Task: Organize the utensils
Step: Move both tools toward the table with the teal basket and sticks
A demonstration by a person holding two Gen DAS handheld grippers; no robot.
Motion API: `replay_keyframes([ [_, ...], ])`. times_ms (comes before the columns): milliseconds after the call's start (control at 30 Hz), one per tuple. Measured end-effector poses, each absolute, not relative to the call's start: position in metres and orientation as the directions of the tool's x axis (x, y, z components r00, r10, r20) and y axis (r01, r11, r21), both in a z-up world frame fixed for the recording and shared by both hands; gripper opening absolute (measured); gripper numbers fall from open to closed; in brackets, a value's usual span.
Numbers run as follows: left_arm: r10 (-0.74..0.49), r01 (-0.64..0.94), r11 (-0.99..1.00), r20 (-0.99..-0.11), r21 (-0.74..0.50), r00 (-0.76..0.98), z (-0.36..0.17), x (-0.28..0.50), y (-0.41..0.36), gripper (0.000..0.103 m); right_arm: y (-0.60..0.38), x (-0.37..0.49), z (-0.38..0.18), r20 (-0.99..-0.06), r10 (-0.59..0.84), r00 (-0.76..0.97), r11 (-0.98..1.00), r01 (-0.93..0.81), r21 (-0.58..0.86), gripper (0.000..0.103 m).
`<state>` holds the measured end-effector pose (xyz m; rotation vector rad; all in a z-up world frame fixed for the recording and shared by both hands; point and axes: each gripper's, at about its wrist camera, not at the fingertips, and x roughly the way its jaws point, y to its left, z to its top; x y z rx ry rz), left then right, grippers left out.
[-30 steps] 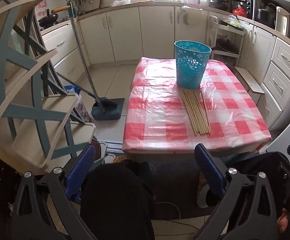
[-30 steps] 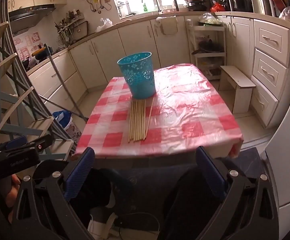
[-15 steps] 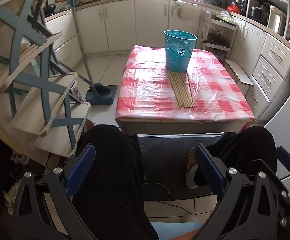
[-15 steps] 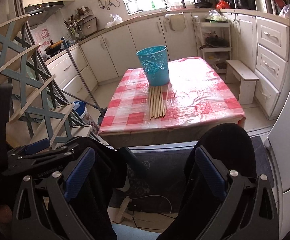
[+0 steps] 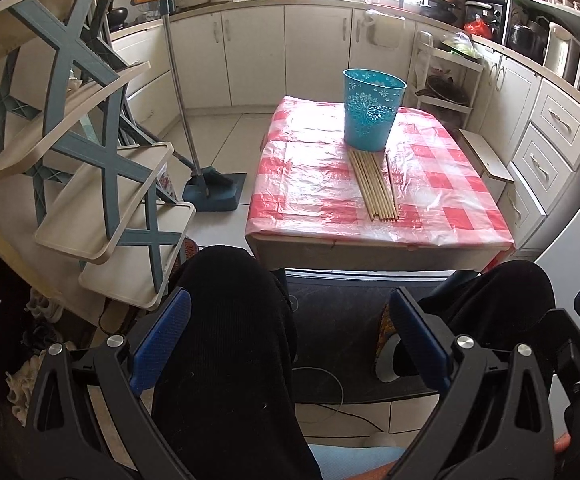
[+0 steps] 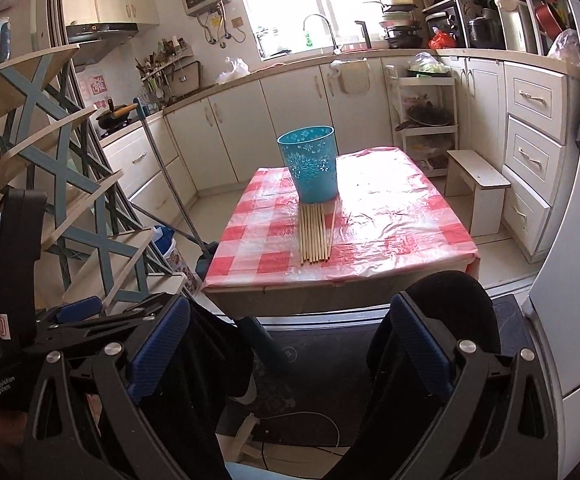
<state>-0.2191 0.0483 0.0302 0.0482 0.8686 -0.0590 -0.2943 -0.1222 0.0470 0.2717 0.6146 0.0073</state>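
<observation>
1. The left tool (image 5: 287, 338) hangs low over the person's knees (image 5: 229, 280), well short of the surface (image 5: 318, 184); its blue-padded fingers (image 5: 161, 336) stand wide apart with nothing between them.
2. The right tool (image 6: 285, 344) sits just as low and as far back, its fingers (image 6: 418, 352) likewise spread and empty. In the right wrist view the left tool's black body shows at the lower left edge.
3. The surface is a low one covered by a red-and-white checked plastic cloth, its near edge facing the person.
4. A bundle of wooden chopsticks (image 5: 373, 184) lies flat on the cloth, side by side in a tidy row. Their long axis runs from the near edge of the surface toward the far side, roughly in line with the way both tools look.
5. The far ends of the chopsticks reach the foot of a turquoise perforated bucket (image 5: 372, 108) that stands upright near the middle of the surface; whether they touch it I cannot tell. One stick on the right of the bundle lies slightly apart from the rest and a little skewed.
6. In the right wrist view the same chopsticks (image 6: 316, 232) point straight away from the camera, with the bucket (image 6: 310, 168) just behind their far ends.
7. To the left of the surface stands a blue-framed rack of cream shelves (image 5: 89, 184), with a long-handled dustpan (image 5: 213, 192) on the floor beside it.
</observation>
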Motion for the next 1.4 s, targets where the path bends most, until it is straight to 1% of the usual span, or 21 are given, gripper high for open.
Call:
replay_keyframes([
  [1400,0.001,0.032,0.999,-0.743,0.030,0.669,0.0319,-0.2234,0.0553,0.095,-0.1191,-0.2980,0.0393,-0.585,0.093,0.806,0.964,0.074,0.255,0.096],
])
